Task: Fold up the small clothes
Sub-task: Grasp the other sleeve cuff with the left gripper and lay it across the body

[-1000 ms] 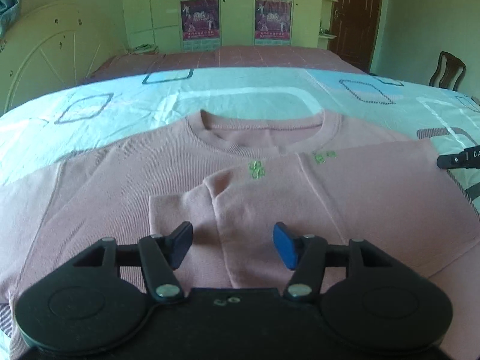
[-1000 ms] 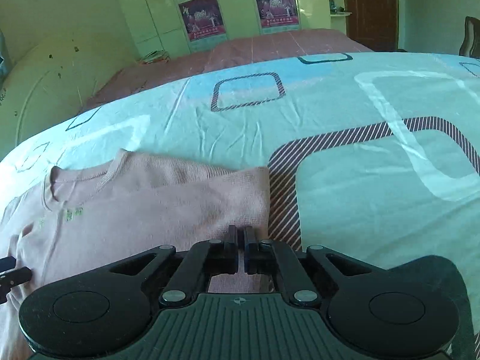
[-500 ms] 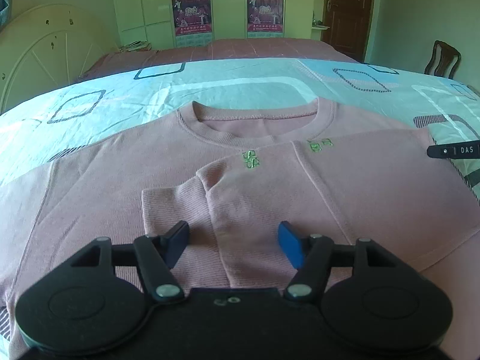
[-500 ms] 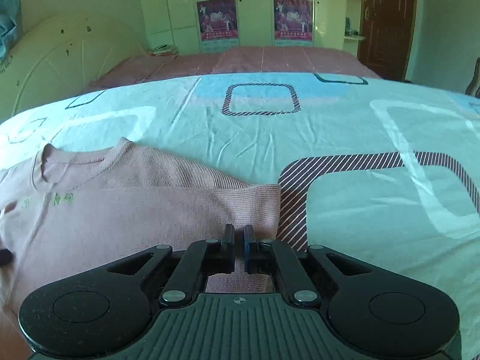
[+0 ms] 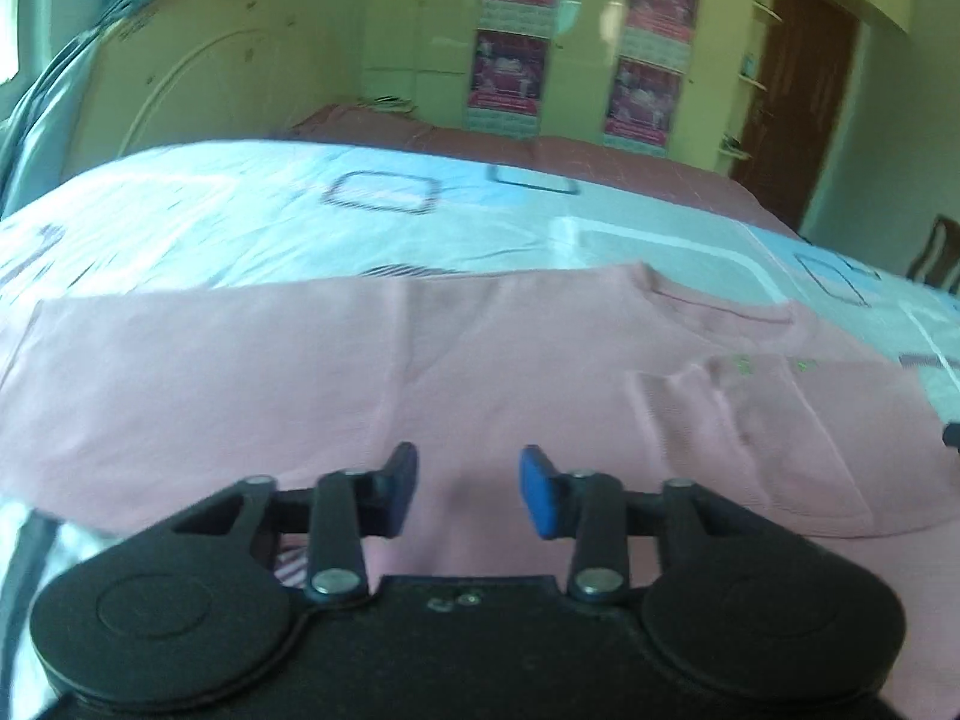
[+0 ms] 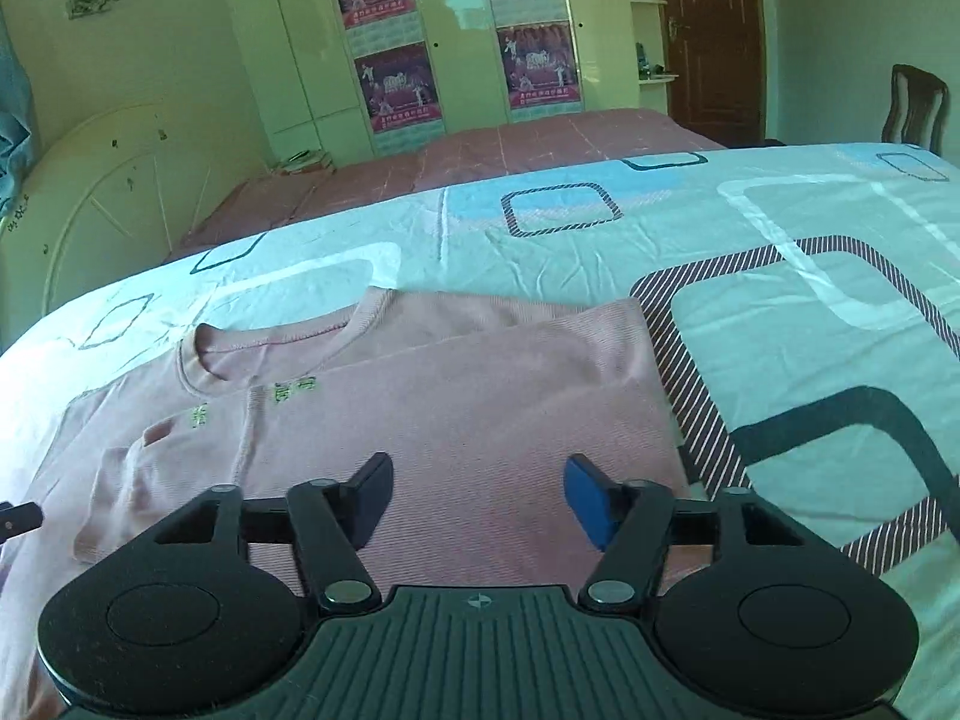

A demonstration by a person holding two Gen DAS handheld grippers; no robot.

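Both hand-held grippers, left and right, hover agape over the pink sweater.

Both wrist views skim low and close over the pink knit sweater, sharing its neckline and the poster-covered pale green wardrobe beyond

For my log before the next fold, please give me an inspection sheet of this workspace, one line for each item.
Surface: bed sheet, light blue with square patterns, slightly wrinkled.
Job's things: pink sweater lying flat, its right sleeve folded over the chest; left sleeve spread out flat.
Clutter: nothing seen.
Grippers: left gripper open above the sweater, holding nothing; right gripper open above the folded part, holding nothing.
Cables: nothing seen.
Surroundings: wardrobe with posters, brown door, wooden chair, second bed.
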